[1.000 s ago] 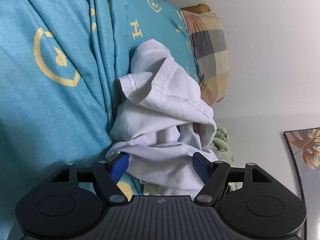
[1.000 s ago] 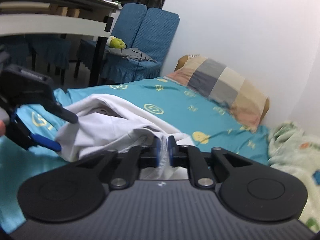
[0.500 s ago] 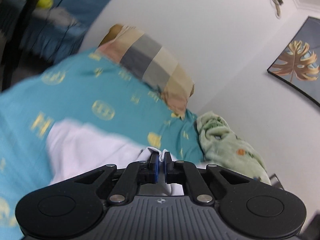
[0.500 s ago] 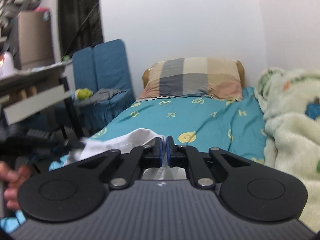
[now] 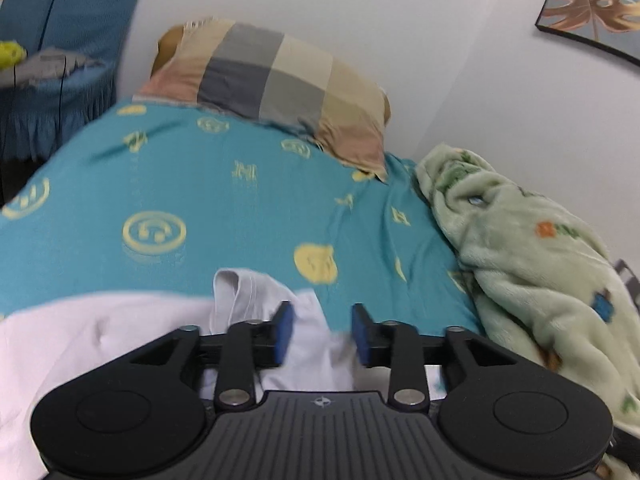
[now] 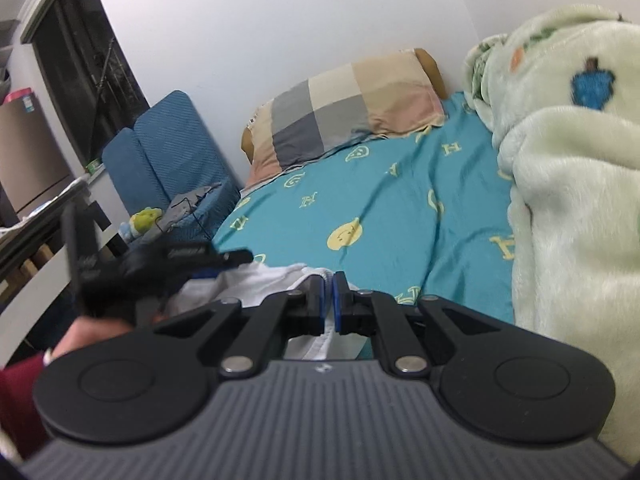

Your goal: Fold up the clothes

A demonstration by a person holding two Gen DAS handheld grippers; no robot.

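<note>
Shirt (image 5: 100, 344): white, thin knit, crumpled, lying on the bed (image 5: 240, 208) at the end far from the pillow (image 5: 272, 76). A ribbed, stitched edge (collar or cuff, I cannot tell which) stands up in a loop on the side toward the pillow.

My left tongs (image 5: 322, 334) stand wide apart. Shirt cloth lies between and under the blue pads (image 5: 284, 330), but neither pad presses on it.

My right tongs (image 6: 328, 300) are pinched nearly together on a seamed white edge of the shirt (image 6: 276, 284); the hem runs down through the narrow gap. In the right view the left tongs (image 6: 192, 264) show blurred, over the shirt on the side away from the blanket (image 6: 560, 200).

Handling, judged: light, limp, no stiffness. It will sag and bunch wherever it is not held, and thin single layers may slip out of a shallow pinch. The seamed edges are thicker and should give the better hold. I would take two matching points along a hem or the shoulder seams, well apart, so the cloth hangs flat between them.

Blanket (green, fluffy) lies beside the pillow and runs down one side of the bed; it is near the shirt, and I would keep the fold off it.
</note>
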